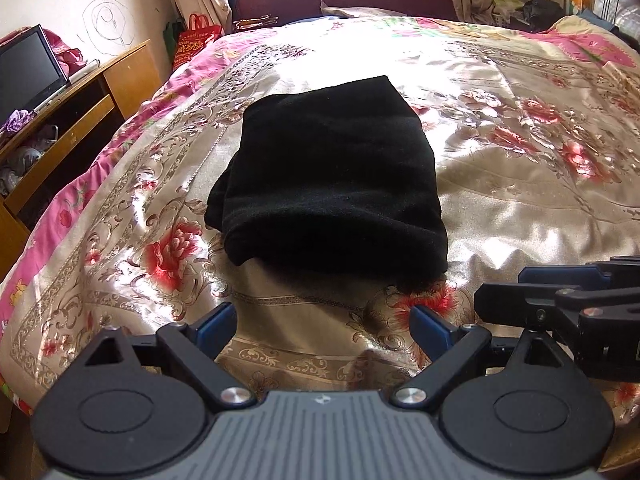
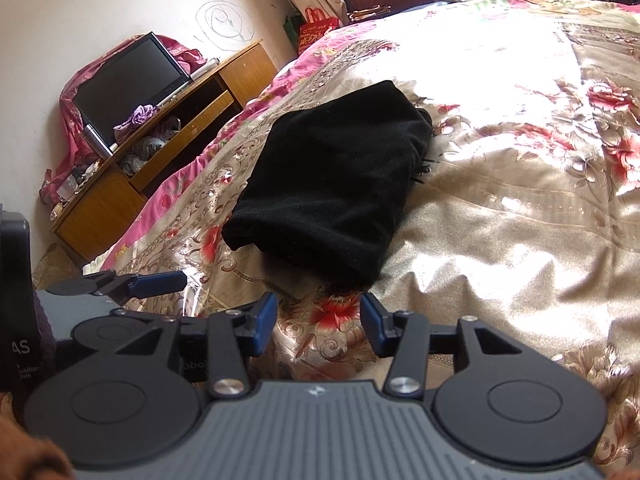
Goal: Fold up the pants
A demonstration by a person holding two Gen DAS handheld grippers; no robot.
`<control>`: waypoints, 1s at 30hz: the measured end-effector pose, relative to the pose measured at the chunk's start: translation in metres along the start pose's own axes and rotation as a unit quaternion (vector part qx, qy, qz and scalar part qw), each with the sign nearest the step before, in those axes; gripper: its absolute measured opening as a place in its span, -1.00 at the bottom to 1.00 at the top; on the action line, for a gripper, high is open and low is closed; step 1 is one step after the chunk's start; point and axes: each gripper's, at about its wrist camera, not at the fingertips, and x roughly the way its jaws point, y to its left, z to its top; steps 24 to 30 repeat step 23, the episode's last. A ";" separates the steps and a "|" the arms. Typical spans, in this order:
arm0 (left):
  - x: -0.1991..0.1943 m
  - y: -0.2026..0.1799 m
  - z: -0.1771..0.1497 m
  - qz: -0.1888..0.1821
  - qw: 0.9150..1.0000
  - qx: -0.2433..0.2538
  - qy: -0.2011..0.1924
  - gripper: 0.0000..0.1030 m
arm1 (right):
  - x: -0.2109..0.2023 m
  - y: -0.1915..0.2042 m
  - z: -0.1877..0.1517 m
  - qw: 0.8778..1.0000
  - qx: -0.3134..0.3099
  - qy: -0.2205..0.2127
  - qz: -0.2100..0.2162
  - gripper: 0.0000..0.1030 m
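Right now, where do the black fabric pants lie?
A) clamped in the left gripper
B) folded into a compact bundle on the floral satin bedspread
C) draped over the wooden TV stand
B: the black fabric pants lie folded on the floral satin bedspread, beyond both empty grippers.

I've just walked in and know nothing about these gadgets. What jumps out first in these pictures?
A folded bundle of black fabric pants lies alone in the middle of a shiny floral satin bedspread, gold with red flowers. Just short of its near edge, two black hand-held grippers with blue finger pads, left gripper and right gripper, hang open and empty. A dark flat screen stands on a wooden cabinet left of the bed.
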 end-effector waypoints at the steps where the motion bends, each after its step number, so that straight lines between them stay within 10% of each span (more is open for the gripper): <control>1: 0.000 0.000 0.000 0.000 1.000 0.000 0.000 1.00 | 0.000 0.000 0.000 1.000 0.000 0.002 0.000 -0.06; 30: 0.003 -0.001 -0.003 0.009 1.000 -0.001 0.003 1.00 | 0.003 -0.001 -0.002 1.000 0.003 0.009 0.004 -0.05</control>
